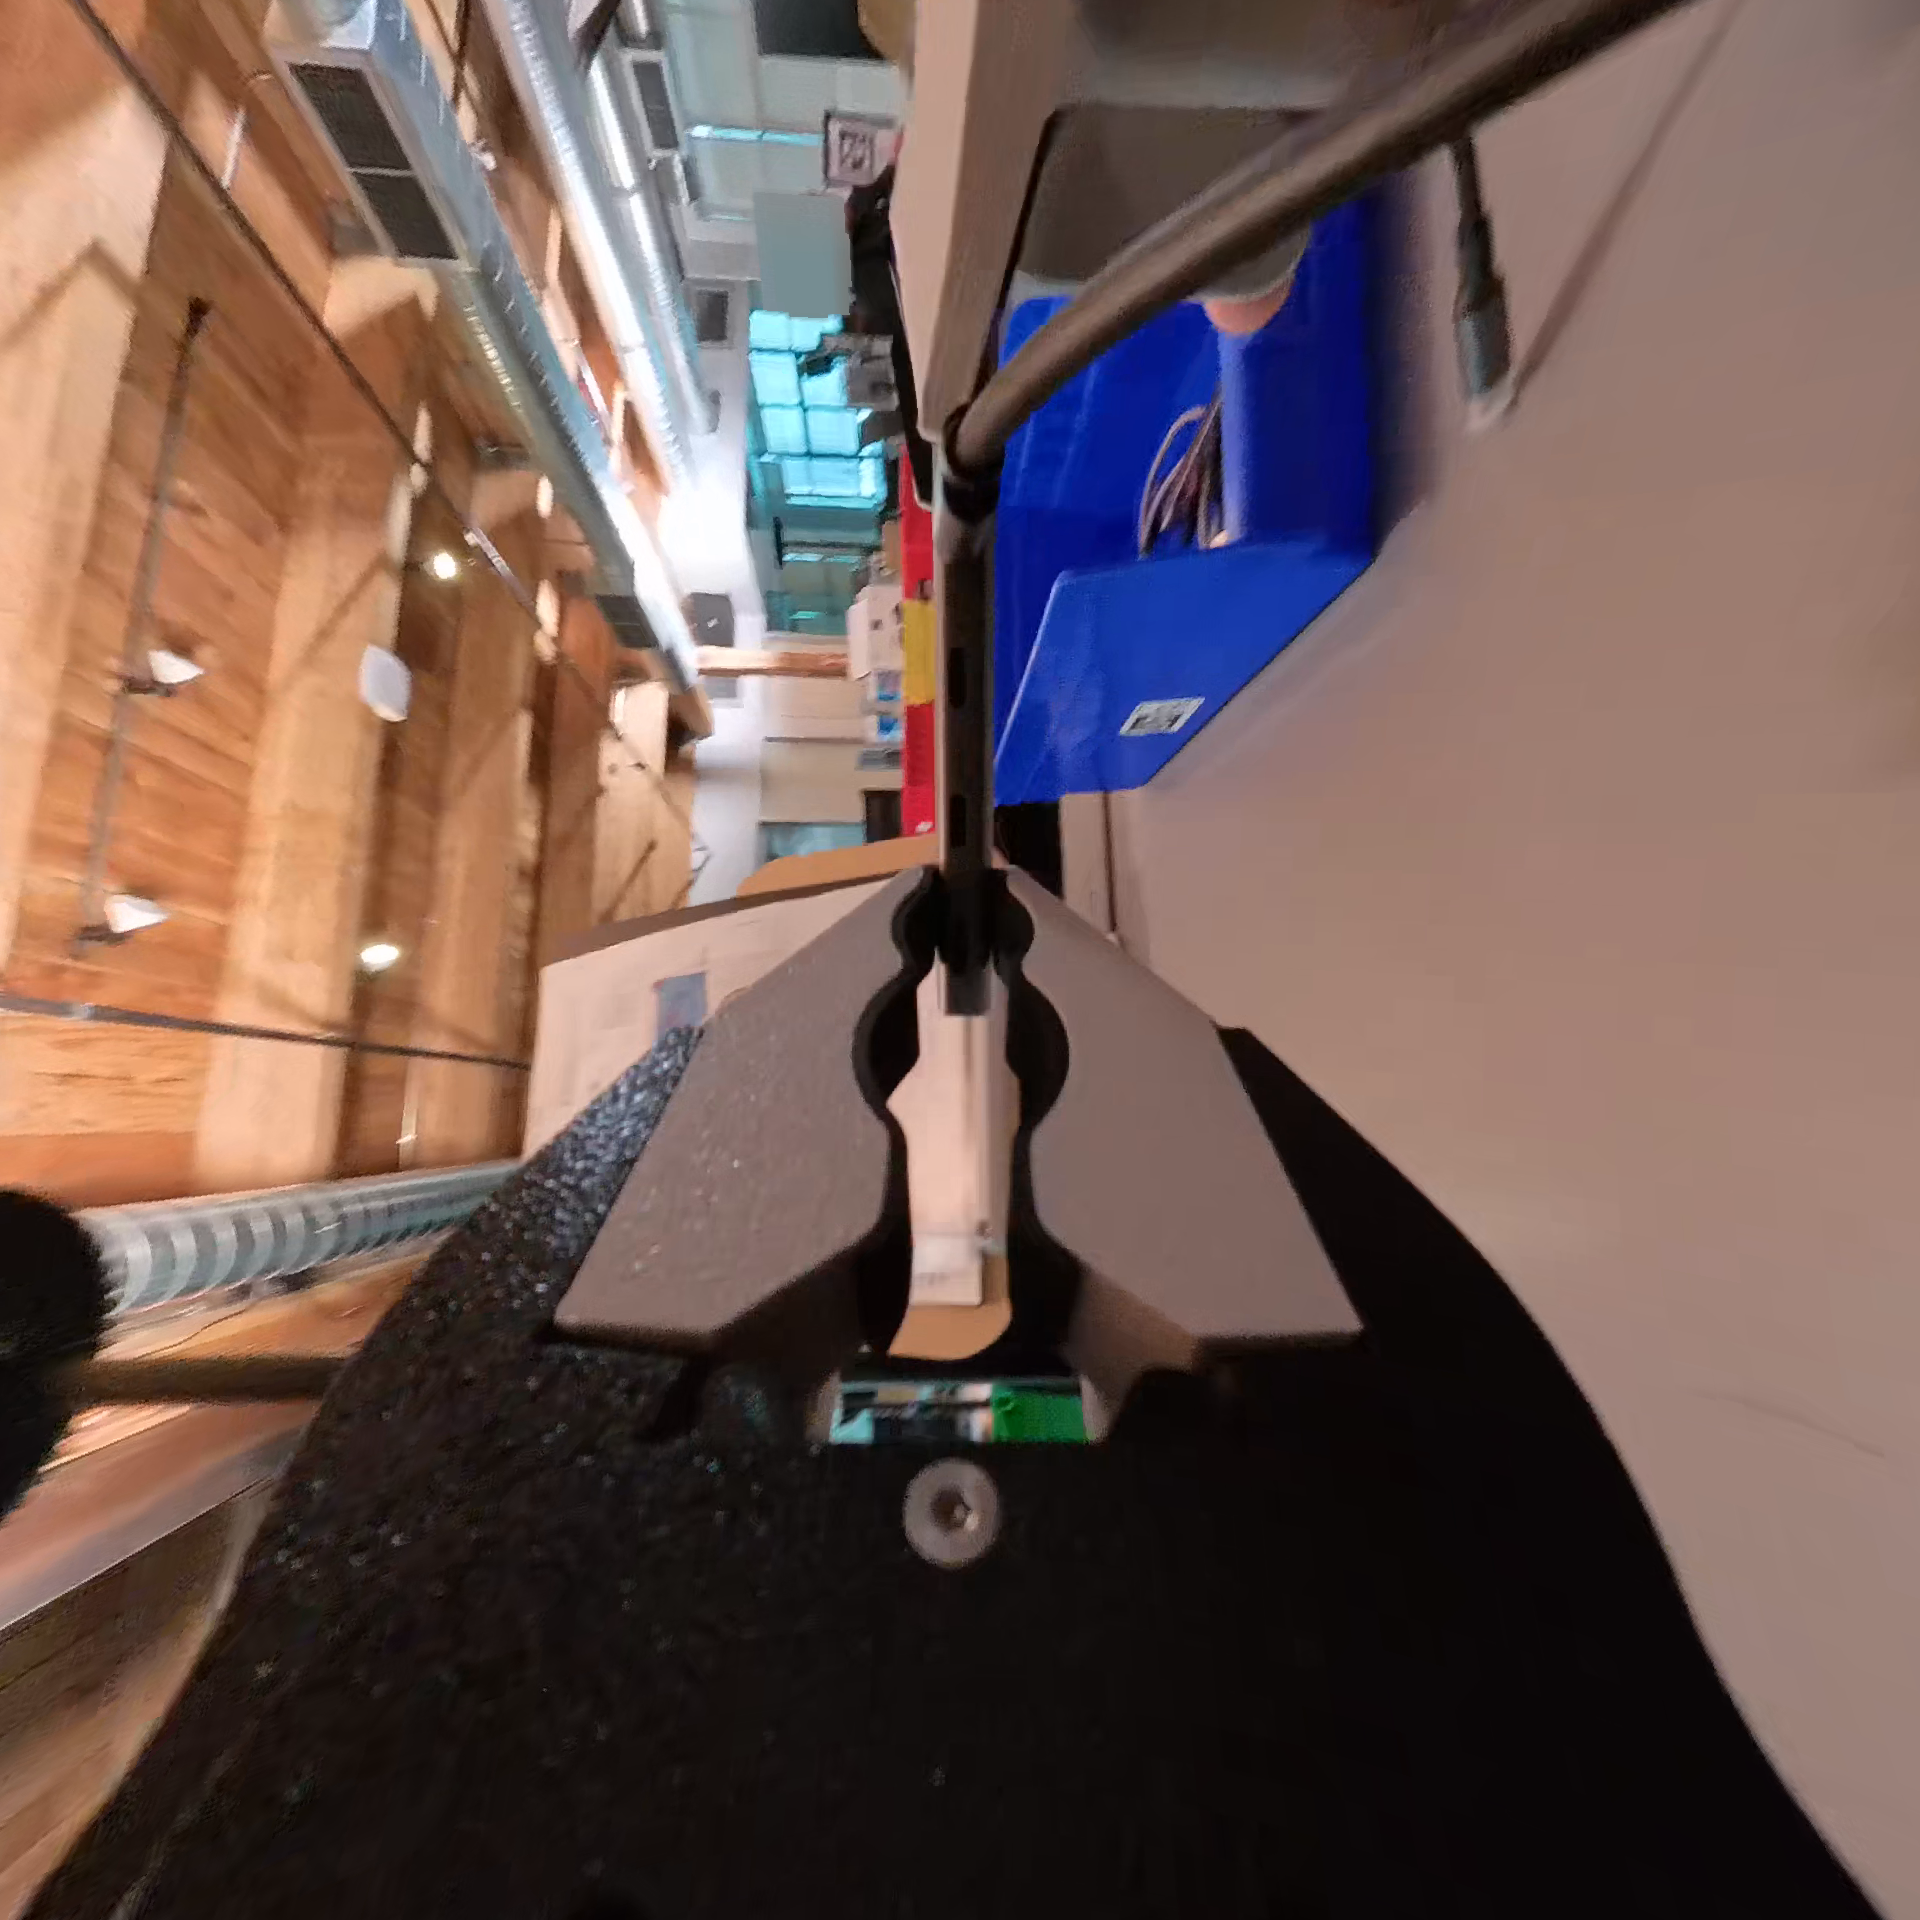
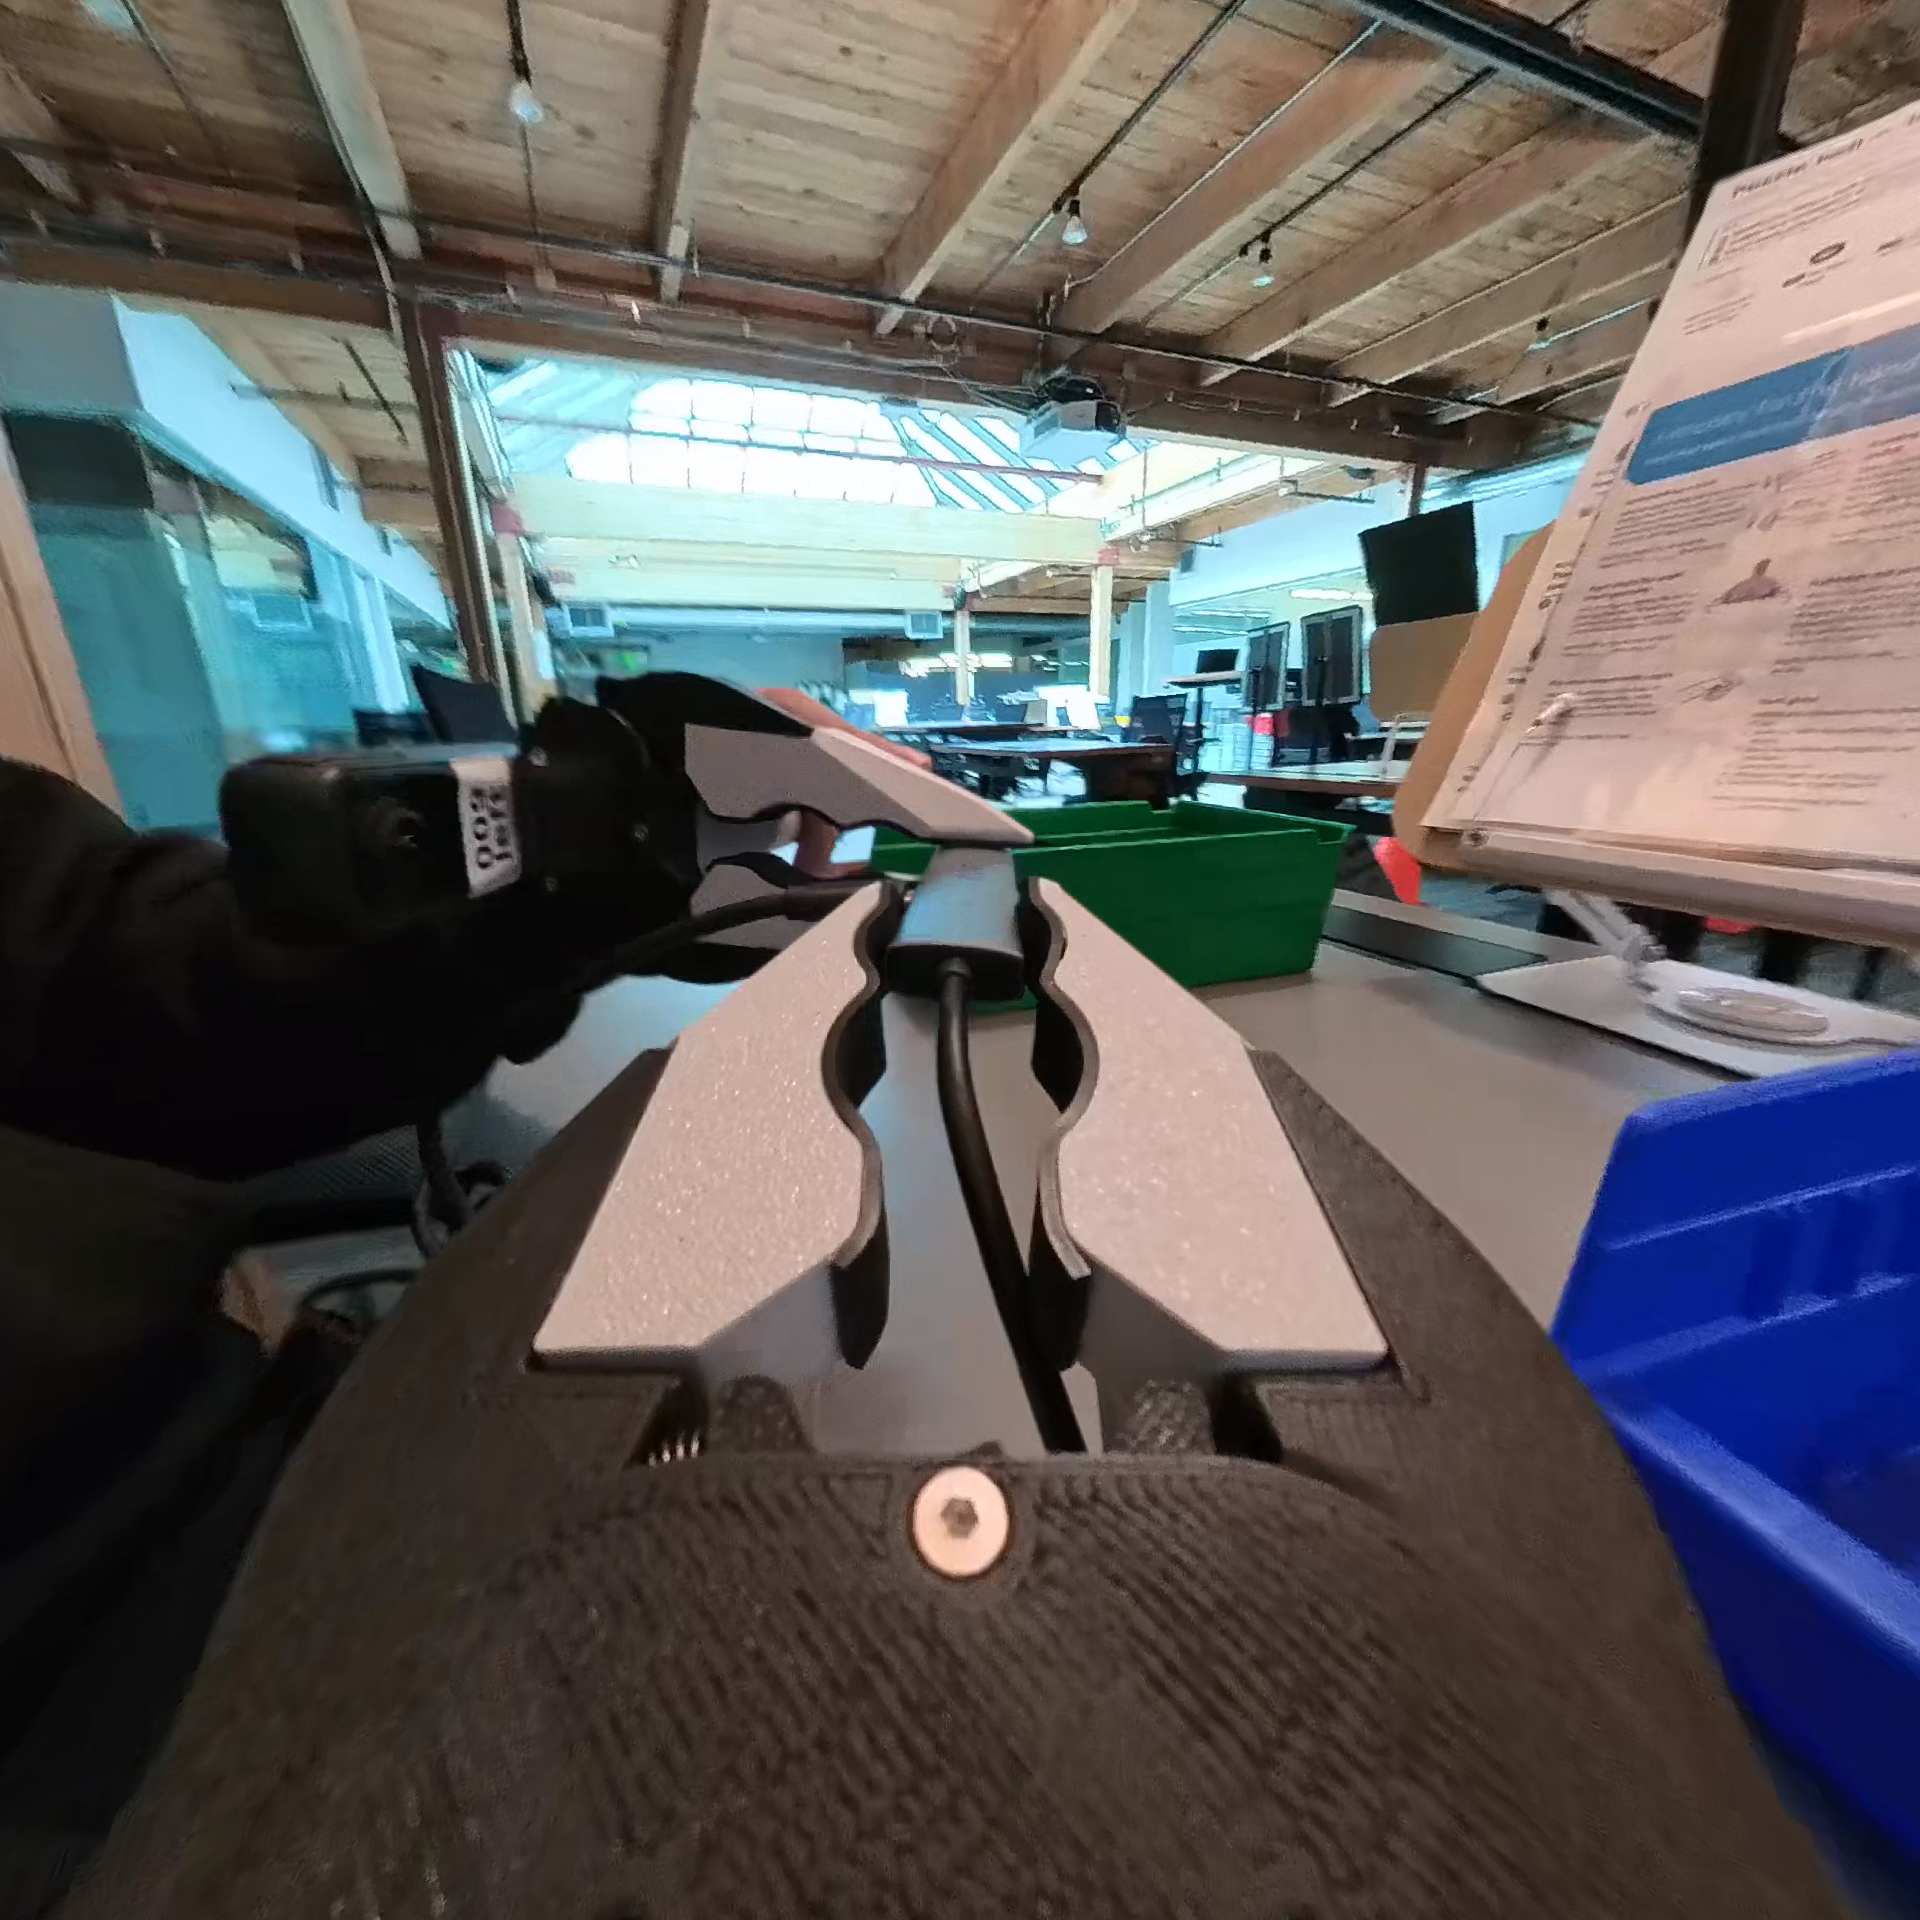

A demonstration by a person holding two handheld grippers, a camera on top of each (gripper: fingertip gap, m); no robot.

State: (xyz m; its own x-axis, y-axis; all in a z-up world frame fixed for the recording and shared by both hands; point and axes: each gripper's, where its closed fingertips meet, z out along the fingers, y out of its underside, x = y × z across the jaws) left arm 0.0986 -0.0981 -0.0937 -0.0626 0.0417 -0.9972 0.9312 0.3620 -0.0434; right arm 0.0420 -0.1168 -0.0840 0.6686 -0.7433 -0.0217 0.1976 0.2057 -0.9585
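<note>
With the right gripper (image 2: 961,914) pinching the black connector housing (image 2: 956,920) above the tabletop's (image 2: 1403,1101) middle and the left gripper (image 1: 961,925) clamped on the thin black plug end (image 1: 964,727), both grips probably needed keeping square.

White tag (image 2: 484,821) wrapped the left gripper (image 2: 940,831), printing left unquoted. Printed sheets (image 2: 1714,582) stood on a stand. A small sticker (image 1: 1162,717) sat on the blue bin (image 1: 1164,665), too blurred.
</note>
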